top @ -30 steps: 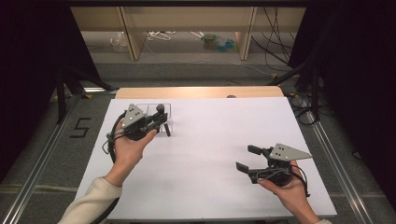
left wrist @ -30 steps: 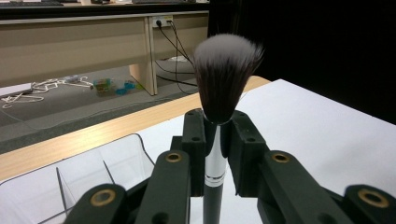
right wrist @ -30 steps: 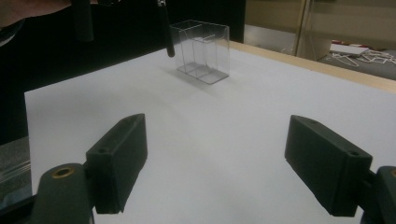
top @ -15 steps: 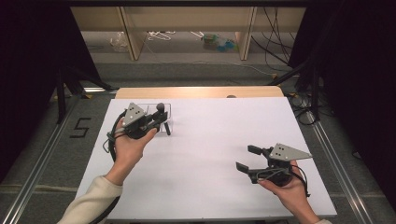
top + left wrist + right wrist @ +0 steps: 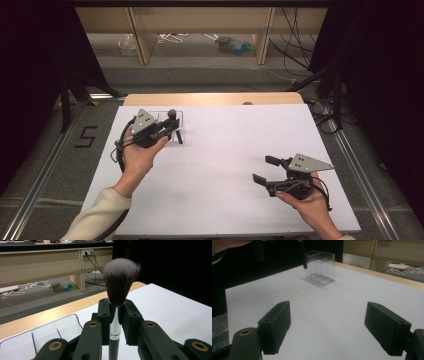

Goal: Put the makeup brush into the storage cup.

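Clamped in the left gripper (image 5: 169, 129), a makeup brush (image 5: 117, 297) stands upright, its long axis vertical, handle down just beside a clear plastic organizer (image 5: 178, 124) at the table's (image 5: 230, 150) far left. Its bristles are dark with pale tips above a silver ferrule. Well apart, the right gripper (image 5: 265, 169) rests with jaws spread, empty.
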The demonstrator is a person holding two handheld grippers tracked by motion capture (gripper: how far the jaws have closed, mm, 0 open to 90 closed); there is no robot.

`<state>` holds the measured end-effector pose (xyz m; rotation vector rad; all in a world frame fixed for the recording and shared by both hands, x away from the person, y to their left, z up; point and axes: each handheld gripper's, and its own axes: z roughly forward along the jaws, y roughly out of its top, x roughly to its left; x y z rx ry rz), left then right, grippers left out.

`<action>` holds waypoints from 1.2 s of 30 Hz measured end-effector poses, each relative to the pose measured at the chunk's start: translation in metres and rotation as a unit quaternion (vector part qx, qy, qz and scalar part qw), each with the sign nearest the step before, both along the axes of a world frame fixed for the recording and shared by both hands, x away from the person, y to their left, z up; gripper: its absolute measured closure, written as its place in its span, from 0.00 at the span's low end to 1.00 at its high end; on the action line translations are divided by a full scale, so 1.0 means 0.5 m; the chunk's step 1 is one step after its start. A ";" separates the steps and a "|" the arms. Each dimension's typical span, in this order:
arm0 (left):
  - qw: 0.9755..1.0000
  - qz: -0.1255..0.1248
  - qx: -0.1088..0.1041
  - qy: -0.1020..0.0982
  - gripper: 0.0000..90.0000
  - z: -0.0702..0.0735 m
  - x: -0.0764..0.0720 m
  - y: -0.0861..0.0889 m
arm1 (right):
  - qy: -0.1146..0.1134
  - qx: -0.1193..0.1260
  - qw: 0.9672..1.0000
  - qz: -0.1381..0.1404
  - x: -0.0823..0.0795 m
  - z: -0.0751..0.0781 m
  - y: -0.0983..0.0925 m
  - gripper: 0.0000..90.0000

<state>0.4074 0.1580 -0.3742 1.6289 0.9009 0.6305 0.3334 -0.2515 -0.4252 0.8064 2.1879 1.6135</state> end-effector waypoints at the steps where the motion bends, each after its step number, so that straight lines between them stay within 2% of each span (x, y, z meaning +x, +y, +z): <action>1: 1.000 0.000 0.001 -0.001 0.86 0.000 0.001 0.000 | 0.000 0.000 1.000 0.000 0.000 0.000 0.000 0.24; 36: 1.000 0.004 -0.004 -0.002 0.86 0.005 0.012 0.001 | 0.000 0.000 1.000 0.002 0.001 -0.001 0.001 0.24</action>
